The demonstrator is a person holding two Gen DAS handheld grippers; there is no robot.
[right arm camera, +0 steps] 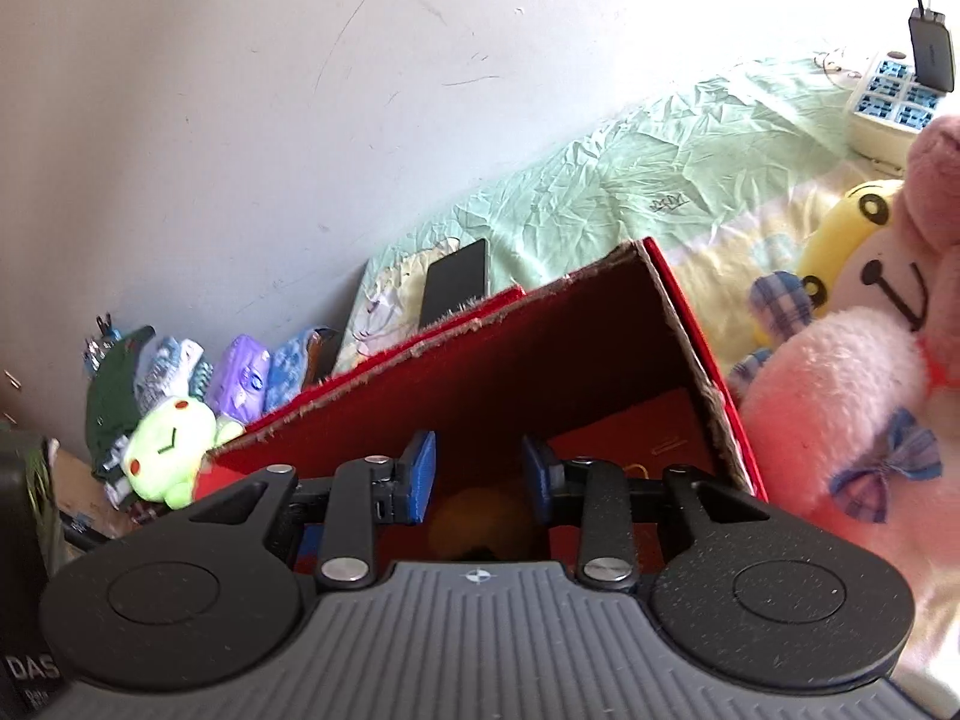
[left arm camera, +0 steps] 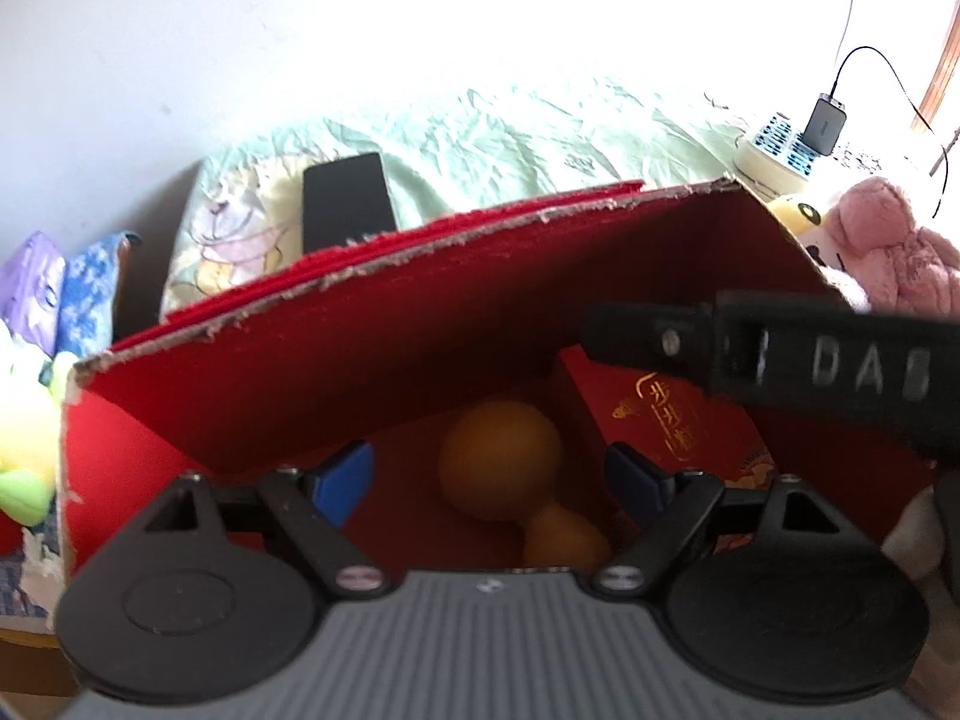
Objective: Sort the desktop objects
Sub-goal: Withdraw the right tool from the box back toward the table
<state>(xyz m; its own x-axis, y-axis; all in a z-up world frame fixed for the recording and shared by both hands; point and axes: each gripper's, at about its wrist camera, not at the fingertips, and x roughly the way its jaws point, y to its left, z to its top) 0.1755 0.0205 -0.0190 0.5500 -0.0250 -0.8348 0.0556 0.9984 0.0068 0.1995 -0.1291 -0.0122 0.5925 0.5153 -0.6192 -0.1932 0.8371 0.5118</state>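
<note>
Left wrist view looks down into an open red box [left arm camera: 360,372] with ragged cardboard rims. Around it, on a green and yellow cloth [left arm camera: 510,144], lie a black phone [left arm camera: 345,201] just behind the far wall, a white power strip [left arm camera: 774,150] with a grey charger [left arm camera: 825,123] plugged in, a pink plush rabbit [left arm camera: 894,252] beside the right wall and a green plush toy [left arm camera: 24,456] at the left. The right gripper's black body crosses the box's right side, hiding part of a red packet [left arm camera: 672,420] with gold lettering that lies inside. An orange gourd-shaped toy [left arm camera: 510,480] rests on the box floor, blurred, its large bulb farther away and small bulb nearer the camera. The left gripper [left arm camera: 486,477] hangs above it, blue fingers [left arm camera: 342,480] wide apart, holding nothing. In the right wrist view, the right gripper [right arm camera: 477,477] sits over the box with fingers [right arm camera: 420,474] apart and empty.
</note>
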